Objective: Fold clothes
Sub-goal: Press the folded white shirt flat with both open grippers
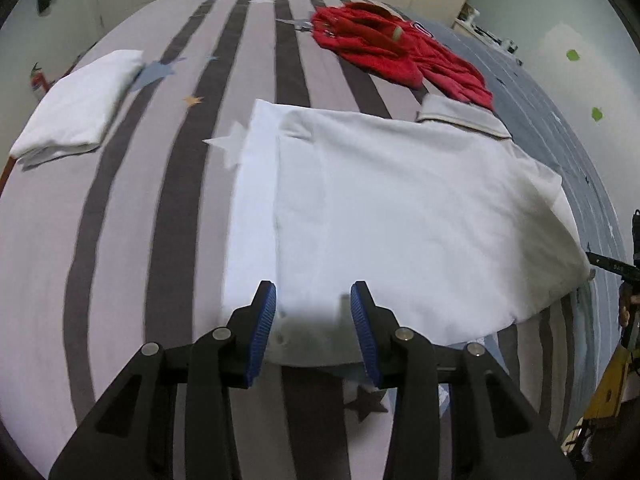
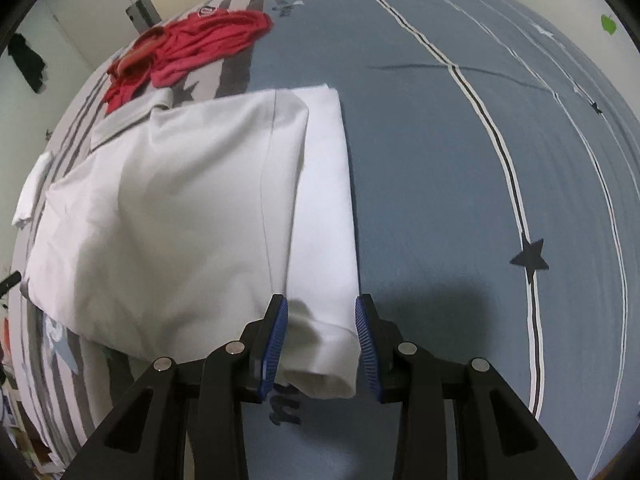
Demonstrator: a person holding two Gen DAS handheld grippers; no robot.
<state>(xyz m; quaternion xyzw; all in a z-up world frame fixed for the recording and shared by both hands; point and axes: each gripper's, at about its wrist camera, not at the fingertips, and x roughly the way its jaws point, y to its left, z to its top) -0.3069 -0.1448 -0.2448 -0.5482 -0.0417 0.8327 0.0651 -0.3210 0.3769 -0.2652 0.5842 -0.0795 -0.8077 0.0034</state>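
Spanning both tools' open jaws, white shirt hem corners; bedspread beyond.

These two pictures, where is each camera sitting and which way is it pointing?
Left wrist: sits on the left gripper, looking forward over the near hem of the white shirt; its open blue-padded fingers show.
Right wrist: sits on the right gripper, looking along the shirt's folded right edge; its open fingers straddle the bottom corner.
Shared: the shirt, the red garment and the folded white cloth on the bed.
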